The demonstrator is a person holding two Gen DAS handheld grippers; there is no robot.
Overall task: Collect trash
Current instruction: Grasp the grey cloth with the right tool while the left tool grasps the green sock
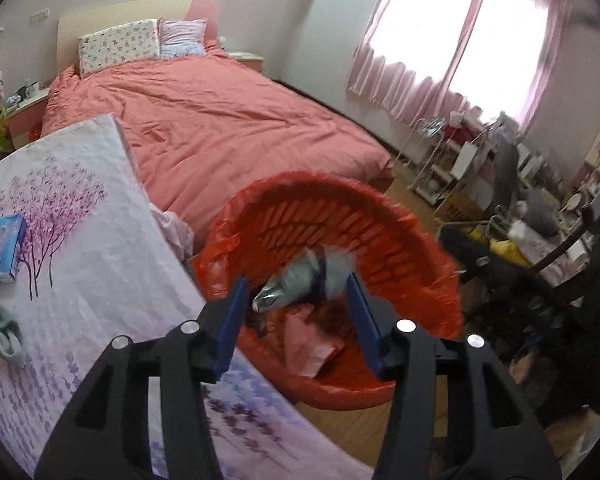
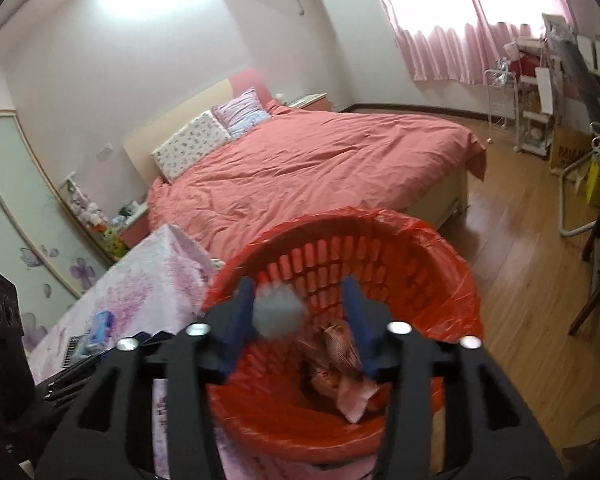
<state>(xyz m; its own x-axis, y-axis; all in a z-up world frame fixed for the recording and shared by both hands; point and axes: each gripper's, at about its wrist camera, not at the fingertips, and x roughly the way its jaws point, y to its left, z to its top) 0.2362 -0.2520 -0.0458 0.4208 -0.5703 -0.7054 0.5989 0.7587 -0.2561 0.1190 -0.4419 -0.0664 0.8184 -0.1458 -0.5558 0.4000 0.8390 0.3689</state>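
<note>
Behind everything we see a bedroom with a bed point(image 1: 220, 120) under a salmon-pink cover, two pillows point(image 1: 118, 46) at its head, pink curtains point(image 1: 400, 80) on a bright window and a wooden floor point(image 2: 520, 240). Nearer to us stands a table with a flowered cloth point(image 1: 80, 240), and on it lies a blue box point(image 1: 4, 248) near the left edge of the left wrist view. Just beside this table, on the floor, we find the red basket point(image 1: 380, 216), lined with a red plastic bag whose edge is folded over the rim. Our left gripper point(image 1: 296, 292) points down into the basket, and its blue fingers point(image 1: 236, 312) stand apart at a middle width. Between them, but not pressed by them, we see a silver-grey wrapper point(image 1: 292, 284), a little blurred, over the inside of the basket. Lower in the basket lies some pink and red paper trash point(image 1: 312, 344). Our right gripper point(image 2: 300, 308) is also over the basket and also half open. A blurred grey crumpled ball point(image 2: 278, 312) shows close to its left finger; we cannot tell if it touches the pad. A blurred striped piece point(image 2: 340, 344) shows lower between the fingers, above the pink paper at the bottom.
</note>
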